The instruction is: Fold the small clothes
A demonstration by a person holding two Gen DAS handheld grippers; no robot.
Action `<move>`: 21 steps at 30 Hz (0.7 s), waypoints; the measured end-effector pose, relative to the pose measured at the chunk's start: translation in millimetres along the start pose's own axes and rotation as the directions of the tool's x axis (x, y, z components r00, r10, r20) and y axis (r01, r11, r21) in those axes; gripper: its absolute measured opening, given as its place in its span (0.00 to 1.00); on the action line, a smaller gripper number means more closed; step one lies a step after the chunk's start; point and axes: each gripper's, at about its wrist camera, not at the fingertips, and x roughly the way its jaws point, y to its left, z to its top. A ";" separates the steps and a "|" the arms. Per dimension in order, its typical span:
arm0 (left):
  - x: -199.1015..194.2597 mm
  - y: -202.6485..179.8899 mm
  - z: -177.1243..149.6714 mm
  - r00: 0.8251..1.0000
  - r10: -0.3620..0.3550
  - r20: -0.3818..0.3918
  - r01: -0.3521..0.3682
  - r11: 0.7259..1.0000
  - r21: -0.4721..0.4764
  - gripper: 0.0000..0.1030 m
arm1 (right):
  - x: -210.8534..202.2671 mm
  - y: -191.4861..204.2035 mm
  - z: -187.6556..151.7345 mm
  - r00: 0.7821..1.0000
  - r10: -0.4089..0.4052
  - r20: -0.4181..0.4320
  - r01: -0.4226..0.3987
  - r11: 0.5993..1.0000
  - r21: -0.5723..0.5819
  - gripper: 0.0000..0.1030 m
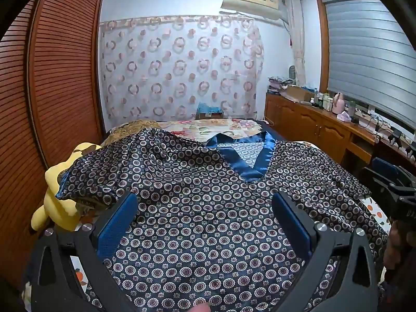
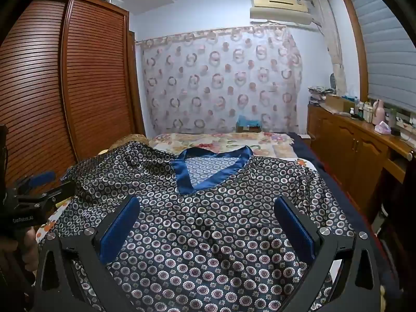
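The patterned top (image 1: pixel 208 208) is seen spread on the bed (image 2: pixel 223 140), collar away and hem nearest, its left sleeve bunched toward the left gripper (image 1: pixel 205 215), while the right gripper (image 2: pixel 206 218) hovers alongside, both jaws held wide and empty.

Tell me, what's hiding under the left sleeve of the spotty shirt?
A yellow plush toy pokes out from under the shirt's left sleeve. Only its side and bottom show; the sleeve covers the rest, so I can't tell what toy it is.
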 end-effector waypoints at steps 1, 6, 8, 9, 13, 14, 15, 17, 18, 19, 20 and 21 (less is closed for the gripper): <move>0.1 0.0 0.0 1.000 0.001 -0.001 -0.001 1.000 0.000 1.00 | 0.1 -0.2 0.0 1.000 0.001 -0.001 -0.001 1.000 0.002 1.00; -2.3 2.4 -0.8 1.000 -0.003 0.003 0.003 1.000 -0.003 1.00 | 0.1 0.0 -0.2 1.000 0.006 -0.006 -0.006 1.000 0.010 1.00; -2.1 2.5 -3.7 1.000 0.001 -0.001 -0.001 1.000 0.004 1.00 | -0.5 0.7 0.0 1.000 0.007 -0.006 -0.007 1.000 0.012 1.00; -3.1 3.5 -4.4 1.000 0.001 0.002 -0.001 1.000 0.004 1.00 | -1.8 3.2 -0.2 1.000 0.007 -0.006 -0.007 1.000 0.012 1.00; -3.8 5.3 -6.5 1.000 0.004 0.009 -0.004 1.000 0.006 1.00 | 0.2 -5.2 2.5 1.000 0.008 -0.008 -0.008 1.000 0.015 1.00; -2.8 3.0 -3.2 1.000 0.006 0.005 -0.006 1.000 0.012 1.00 | 0.2 -5.5 2.2 1.000 0.009 -0.008 -0.009 1.000 0.015 1.00; -2.6 -1.1 1.6 1.000 0.009 0.000 -0.009 1.000 0.019 1.00 | 0.7 -2.4 1.3 1.000 0.006 -0.007 -0.006 1.000 0.014 1.00; -2.5 -0.5 1.7 1.000 0.009 0.000 -0.009 1.000 0.019 1.00 | 0.3 -2.4 0.7 1.000 0.007 -0.006 -0.007 1.000 0.014 1.00; -2.4 -0.1 1.7 1.000 0.008 0.001 -0.008 1.000 0.020 1.00 | 0.1 -2.3 0.8 1.000 0.007 -0.006 -0.007 1.000 0.014 1.00; -2.5 -0.9 1.4 1.000 0.009 0.001 -0.010 1.000 0.020 1.00 | 0.4 -2.3 0.9 1.000 0.007 -0.007 -0.007 1.000 0.014 1.00; -2.4 -0.6 1.6 1.000 0.010 0.001 -0.010 1.000 0.020 1.00 | 0.3 -2.2 1.0 1.000 0.007 -0.006 -0.007 1.000 0.014 1.00; -2.5 -0.1 1.7 1.000 0.009 0.002 -0.009 1.000 0.019 1.00 | 0.2 -2.2 1.0 1.000 0.006 -0.006 -0.006 1.000 0.014 1.00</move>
